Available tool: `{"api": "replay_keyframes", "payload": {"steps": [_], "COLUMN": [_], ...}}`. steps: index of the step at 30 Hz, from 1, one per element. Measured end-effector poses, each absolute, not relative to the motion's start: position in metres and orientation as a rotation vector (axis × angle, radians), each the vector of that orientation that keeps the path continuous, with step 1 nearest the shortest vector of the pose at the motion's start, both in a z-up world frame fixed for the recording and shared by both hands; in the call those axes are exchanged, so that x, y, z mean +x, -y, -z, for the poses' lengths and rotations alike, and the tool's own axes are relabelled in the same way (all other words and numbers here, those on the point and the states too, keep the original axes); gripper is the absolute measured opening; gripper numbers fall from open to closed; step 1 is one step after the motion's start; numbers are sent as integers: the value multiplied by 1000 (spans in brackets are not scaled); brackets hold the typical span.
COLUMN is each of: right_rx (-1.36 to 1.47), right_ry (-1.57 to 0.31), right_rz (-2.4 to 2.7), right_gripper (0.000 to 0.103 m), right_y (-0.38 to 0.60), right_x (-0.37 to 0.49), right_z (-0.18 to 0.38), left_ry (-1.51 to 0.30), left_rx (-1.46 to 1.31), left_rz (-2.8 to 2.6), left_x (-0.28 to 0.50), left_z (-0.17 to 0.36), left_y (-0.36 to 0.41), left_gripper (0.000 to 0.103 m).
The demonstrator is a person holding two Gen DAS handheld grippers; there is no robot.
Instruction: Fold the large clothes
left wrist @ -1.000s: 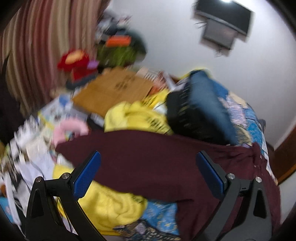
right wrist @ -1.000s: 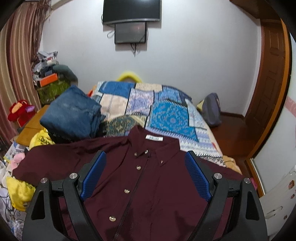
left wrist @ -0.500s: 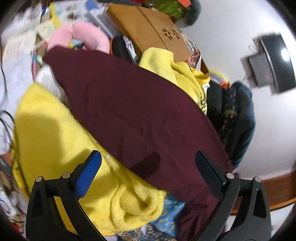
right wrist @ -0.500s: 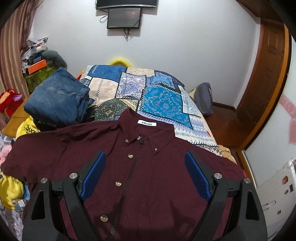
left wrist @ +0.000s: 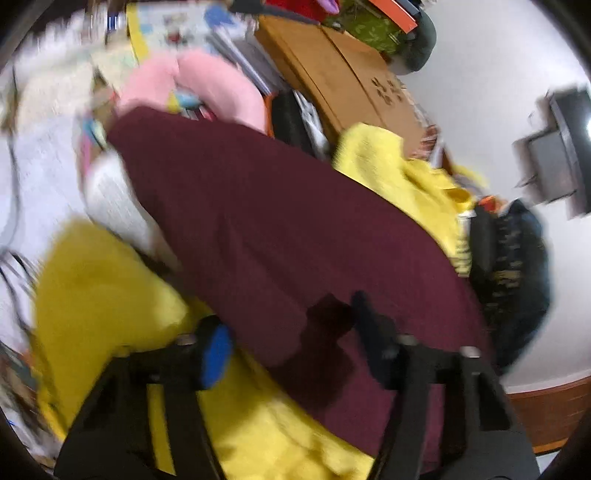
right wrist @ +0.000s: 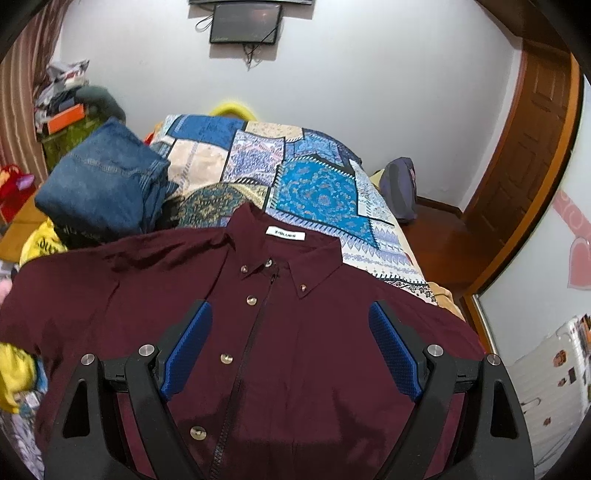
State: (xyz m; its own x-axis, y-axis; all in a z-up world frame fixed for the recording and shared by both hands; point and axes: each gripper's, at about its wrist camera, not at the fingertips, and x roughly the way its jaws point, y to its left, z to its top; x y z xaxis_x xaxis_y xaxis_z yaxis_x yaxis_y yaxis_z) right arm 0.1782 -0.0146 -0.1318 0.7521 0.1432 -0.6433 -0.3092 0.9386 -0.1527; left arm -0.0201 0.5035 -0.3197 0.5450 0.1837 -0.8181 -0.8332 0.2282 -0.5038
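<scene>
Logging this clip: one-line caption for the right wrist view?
Open right gripper above a maroon button-down shirt spread face-up on a patchwork bedspread, folded jeans alongside.

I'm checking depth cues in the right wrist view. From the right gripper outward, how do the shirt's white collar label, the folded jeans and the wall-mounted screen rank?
From the right gripper:
1. White collar label, straight ahead on the maroon shirt.
2. Folded jeans, ahead left on the bed.
3. Wall-mounted screen, top centre on the far wall.

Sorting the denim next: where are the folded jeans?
In the right wrist view, the folded jeans sit upper left on the patchwork bedspread, just beyond the maroon shirt.
</scene>
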Motion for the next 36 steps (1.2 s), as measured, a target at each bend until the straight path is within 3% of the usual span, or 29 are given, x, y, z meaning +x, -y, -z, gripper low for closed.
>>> {"api": "replay_keyframes", "payload": {"steps": [2, 7, 16, 25, 31, 36], "right_rx": [-273, -297, -270, -223, -165, -133], "right_ry": [-689, -713, -711, -685, -670, -686], "right_rz": [-252, -255, -278, -294, -295, -278], "right_gripper": [84, 84, 84, 84, 84, 84], "right_y": [12, 8, 16, 38, 69, 98], "right_x": [179, 181, 179, 176, 181, 185], "right_z": [136, 143, 142, 137, 134, 136], "left_ry": [-771, -788, -528, -327, -338, -412], "left_rx": [-985, -750, -561, -397, -326, -273], "left_rz": [-873, -926, -740, -364, -118, 33], "left_x": [-12, 5, 48, 121, 183, 238], "left_z": [312, 276, 142, 23, -9, -2], "left_y": [-503, -492, -446, -329, -239, -162], "left_gripper": [18, 7, 4, 3, 3, 3]}}
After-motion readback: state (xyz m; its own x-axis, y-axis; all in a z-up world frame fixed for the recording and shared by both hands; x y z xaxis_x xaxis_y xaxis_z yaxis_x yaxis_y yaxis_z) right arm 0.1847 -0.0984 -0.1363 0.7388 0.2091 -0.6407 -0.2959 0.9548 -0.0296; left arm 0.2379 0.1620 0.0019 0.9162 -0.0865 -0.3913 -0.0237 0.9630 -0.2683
